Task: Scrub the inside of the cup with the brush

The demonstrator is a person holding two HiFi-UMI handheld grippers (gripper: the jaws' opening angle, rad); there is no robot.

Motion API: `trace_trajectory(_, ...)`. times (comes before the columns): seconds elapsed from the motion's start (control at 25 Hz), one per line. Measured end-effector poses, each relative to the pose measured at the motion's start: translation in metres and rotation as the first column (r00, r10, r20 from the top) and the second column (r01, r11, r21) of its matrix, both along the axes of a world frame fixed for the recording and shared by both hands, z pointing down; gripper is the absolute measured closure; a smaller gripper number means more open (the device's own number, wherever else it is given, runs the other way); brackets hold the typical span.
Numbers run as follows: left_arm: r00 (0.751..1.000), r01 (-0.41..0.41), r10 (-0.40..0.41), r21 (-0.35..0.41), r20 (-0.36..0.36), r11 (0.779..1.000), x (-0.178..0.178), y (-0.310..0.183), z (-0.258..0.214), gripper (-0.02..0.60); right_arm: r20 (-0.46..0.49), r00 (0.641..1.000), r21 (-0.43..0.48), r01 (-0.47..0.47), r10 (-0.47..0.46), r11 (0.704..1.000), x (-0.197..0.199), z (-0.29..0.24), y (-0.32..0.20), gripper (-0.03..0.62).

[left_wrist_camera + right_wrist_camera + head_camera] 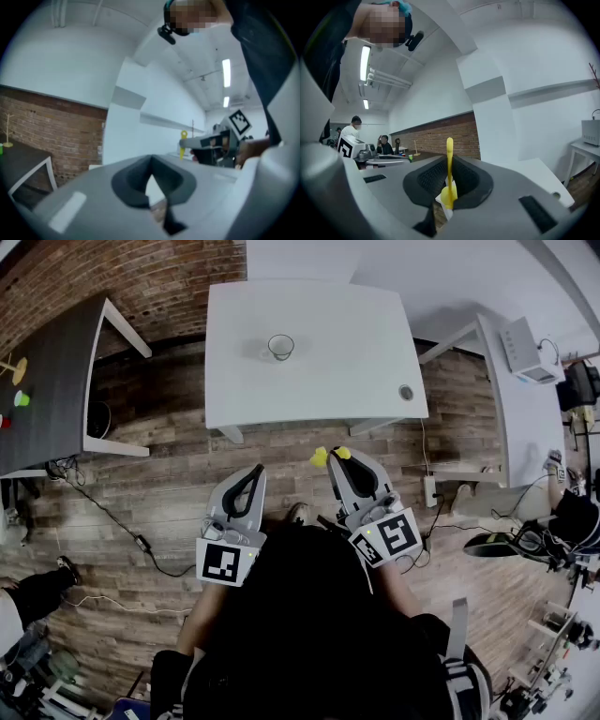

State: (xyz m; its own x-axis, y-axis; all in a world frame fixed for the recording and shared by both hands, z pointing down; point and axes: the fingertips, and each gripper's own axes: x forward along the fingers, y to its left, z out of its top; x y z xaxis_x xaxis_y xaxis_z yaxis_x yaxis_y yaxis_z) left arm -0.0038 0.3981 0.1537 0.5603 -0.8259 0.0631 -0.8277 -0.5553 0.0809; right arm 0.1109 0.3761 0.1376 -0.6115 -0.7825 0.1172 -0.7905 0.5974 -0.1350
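Observation:
A clear glass cup (280, 347) stands upright and alone on the white table (356, 352), well ahead of both grippers. My right gripper (339, 457) is shut on a yellow brush (322, 457). In the right gripper view the brush (449, 164) stands upright between the jaws of the right gripper (449, 185). My left gripper (255, 470) is held beside it over the wooden floor, shut with nothing in it (151, 164). The left gripper view also catches the right gripper (220, 140) and the brush (183, 141). Neither gripper view shows the cup.
A dark table (47, 381) with small coloured items stands at the left. A second white desk (520, 418) with a white appliance (525, 348) is at the right. Cables and a power strip (430, 491) lie on the wood floor. People (385, 144) sit far off.

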Motion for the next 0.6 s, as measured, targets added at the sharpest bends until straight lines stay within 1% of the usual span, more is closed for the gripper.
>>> trace_trajectory(0.2, 1.000, -0.005, 0.005, 0.001, 0.003, 1.000, -0.006, 0.001, 0.001, 0.578, 0.000, 1.000, -0.001, 0.000, 0.000, 1.000, -0.007, -0.001, 0.001, 0.562)
trace_trajectory(0.4, 1.000, -0.012, 0.012, 0.001, -0.001, 1.000, -0.012, 0.001, 0.003, 0.578, 0.026, 1.000, -0.005, -0.016, 0.016, 1.000, -0.010, -0.003, 0.001, 0.562)
trace_trajectory(0.6, 1.000, -0.015, 0.015, 0.001, -0.011, 1.000, -0.024, -0.003, 0.003, 0.578, 0.022, 0.999, -0.003, -0.028, 0.028, 1.000, -0.020, -0.004, -0.002, 0.562)
